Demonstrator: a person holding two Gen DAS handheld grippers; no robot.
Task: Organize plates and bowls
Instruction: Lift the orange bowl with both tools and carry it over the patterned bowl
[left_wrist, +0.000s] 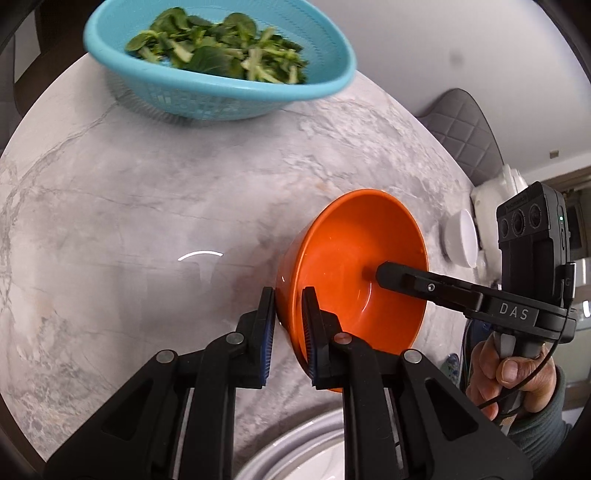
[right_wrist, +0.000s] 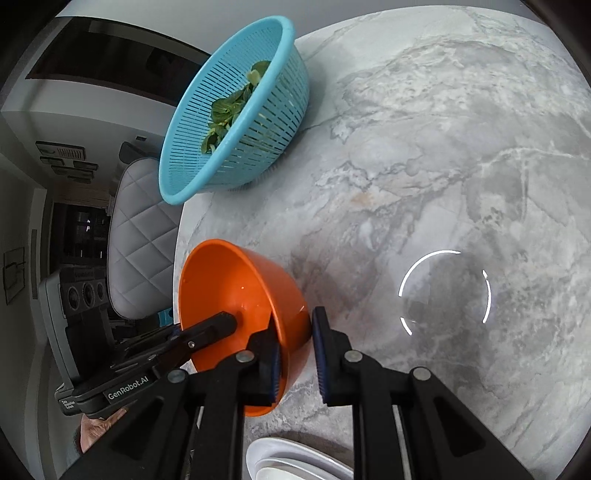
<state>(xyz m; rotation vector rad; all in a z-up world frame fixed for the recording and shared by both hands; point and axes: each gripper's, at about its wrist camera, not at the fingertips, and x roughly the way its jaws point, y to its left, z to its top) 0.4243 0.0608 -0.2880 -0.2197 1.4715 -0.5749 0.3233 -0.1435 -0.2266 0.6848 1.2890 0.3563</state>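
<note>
Left wrist view: left gripper (left_wrist: 289, 325) pinching near rim of orange bowl (left_wrist: 347, 258), tilted above marble table (left_wrist: 147, 221). Right gripper (right_wrist: 295, 350) pinching opposite rim. Probably light, stiff, glossy, slippery; rim best hold. Perforated blue colander (left_wrist: 221, 55) of greens far back; white plates (right_wrist: 295, 461) below.

Glossy orange bowl (left_wrist: 354, 266), veined marble-look tabletop (left_wrist: 147, 221) w/ sheen, slotted blue plastic colander (right_wrist: 236, 122).

Both wrist views look steeply down, close over marble surface (left_wrist: 147, 221); share orange bowl (left_wrist: 351, 266), blue colander (right_wrist: 236, 118).
</note>
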